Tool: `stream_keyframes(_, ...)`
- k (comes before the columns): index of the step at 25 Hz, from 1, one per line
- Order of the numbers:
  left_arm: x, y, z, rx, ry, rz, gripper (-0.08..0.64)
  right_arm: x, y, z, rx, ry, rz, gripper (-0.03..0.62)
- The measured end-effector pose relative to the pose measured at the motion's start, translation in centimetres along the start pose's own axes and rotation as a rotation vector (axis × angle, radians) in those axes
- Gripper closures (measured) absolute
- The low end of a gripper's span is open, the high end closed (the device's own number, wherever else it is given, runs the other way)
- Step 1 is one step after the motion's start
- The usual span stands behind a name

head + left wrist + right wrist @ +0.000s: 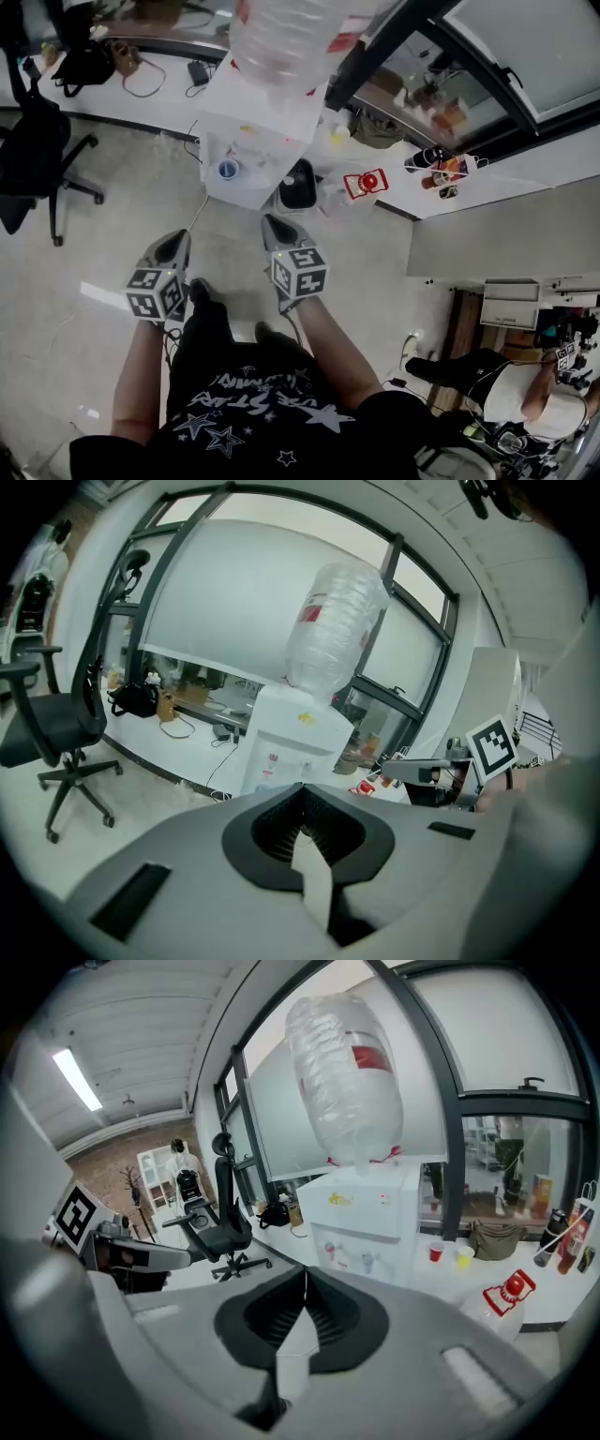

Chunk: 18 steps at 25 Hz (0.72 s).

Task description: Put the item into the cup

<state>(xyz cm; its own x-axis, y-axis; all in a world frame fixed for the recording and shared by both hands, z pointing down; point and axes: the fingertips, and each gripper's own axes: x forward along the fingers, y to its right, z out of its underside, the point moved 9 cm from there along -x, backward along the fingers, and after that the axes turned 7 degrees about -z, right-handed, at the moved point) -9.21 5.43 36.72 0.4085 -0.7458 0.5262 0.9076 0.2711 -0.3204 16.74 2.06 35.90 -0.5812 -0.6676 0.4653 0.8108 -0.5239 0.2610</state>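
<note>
My left gripper (177, 241) and right gripper (273, 226) are held side by side in front of my body, above the floor, pointing toward a white water dispenser (246, 142). Both are shut with nothing between the jaws, as the left gripper view (302, 787) and the right gripper view (304, 1276) show. A red cup (435, 1252) and a yellow cup (464, 1257) stand on the white counter (487, 1274) right of the dispenser, well beyond the grippers. A white container with a red top (507, 1296) lies nearer on that counter.
The dispenser carries a large clear water bottle (345, 1082). A black bin (298, 186) stands at its right foot. A black office chair (36, 161) is at the left by a long desk (141, 89). Another person sits at the lower right (525, 394).
</note>
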Motion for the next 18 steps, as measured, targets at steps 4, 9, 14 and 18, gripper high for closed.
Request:
stream_keyframes(4,-1.7,3.4,0.7,0.003,0.038,-0.009,0.555,-2.8,-0.5,-0.7,-0.066,0.037,-0.056,0.589)
stream_keyframes(9,-4.0,7.5,2.1,-0.005,0.082,-0.028,0.555,-6.1,-1.2,-0.1,-0.141,0.039,-0.13,0.589)
stream_keyframes(14,-6.1,11.2,5.2,-0.028,0.097,-0.048,0.555,-10.3,-1.2,2.3,-0.183,0.028,-0.171,0.589)
stream_keyframes(18,-7.9,13.7,6.7,-0.027,0.12,-0.065,0.555,-13.4,-1.0,3.3,-0.2,0.038,-0.185,0.589)
